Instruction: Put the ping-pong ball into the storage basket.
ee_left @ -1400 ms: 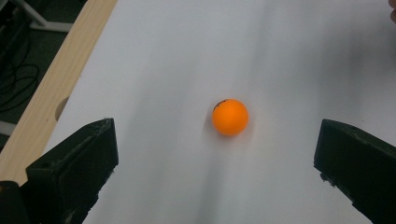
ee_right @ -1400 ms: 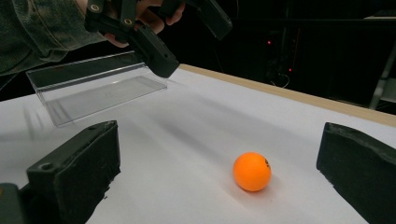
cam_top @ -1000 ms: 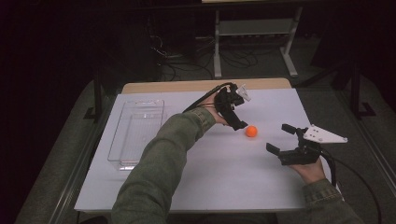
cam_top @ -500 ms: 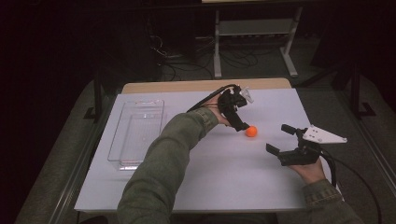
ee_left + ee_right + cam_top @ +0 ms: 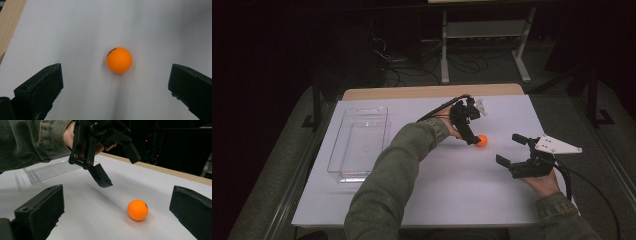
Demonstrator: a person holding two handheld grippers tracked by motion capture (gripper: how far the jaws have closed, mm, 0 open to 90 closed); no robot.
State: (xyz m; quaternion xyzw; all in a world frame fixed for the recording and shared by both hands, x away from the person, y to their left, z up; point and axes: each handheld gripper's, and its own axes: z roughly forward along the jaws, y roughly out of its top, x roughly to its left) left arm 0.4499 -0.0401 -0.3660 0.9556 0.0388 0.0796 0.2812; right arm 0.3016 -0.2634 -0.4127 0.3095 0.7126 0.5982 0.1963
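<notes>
— Can you read the black print on the orange ball (image 5: 119, 60) between my left jaws?
— No, too small. And my own sleeve (image 5: 392, 175) hides the table (image 5: 452, 195) under it.

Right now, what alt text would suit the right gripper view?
An orange ball rests on a white table between the right gripper's open jaws. The left gripper, also open, hangs above it, with a clear tray behind.

Small orange ball (image 5: 119, 60) with dark print, resting on white table (image 5: 452, 185)
</notes>
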